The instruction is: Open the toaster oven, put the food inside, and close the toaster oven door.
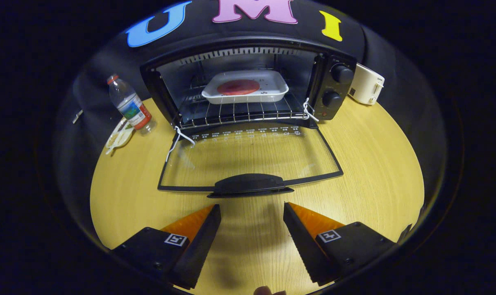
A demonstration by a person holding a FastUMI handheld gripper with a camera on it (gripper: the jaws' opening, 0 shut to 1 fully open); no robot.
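The table (375,164) carries the toaster oven (248,86) at twelve o'clock from the gripper (252,229). Its glass door (248,157) lies flat open. A tray (246,86) of food (238,87) sits on the rack inside. The gripper's fingers are spread wide, holding nothing. A bottle (130,105) stands at ten o'clock.

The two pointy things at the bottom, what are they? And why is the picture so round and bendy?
Those are the two fingers of a gripper, a pinching tool that a person holds. A camera rides on it and looks forward along the fingers; its wide lens bends the picture. The fingers are open and hold nothing. Just ahead of them is the handle of the glass door, which lies flat open on the wooden table. Beyond is the toaster oven, with a white tray of reddish food on its rack. Beside the oven stand a bottle and a white appliance.
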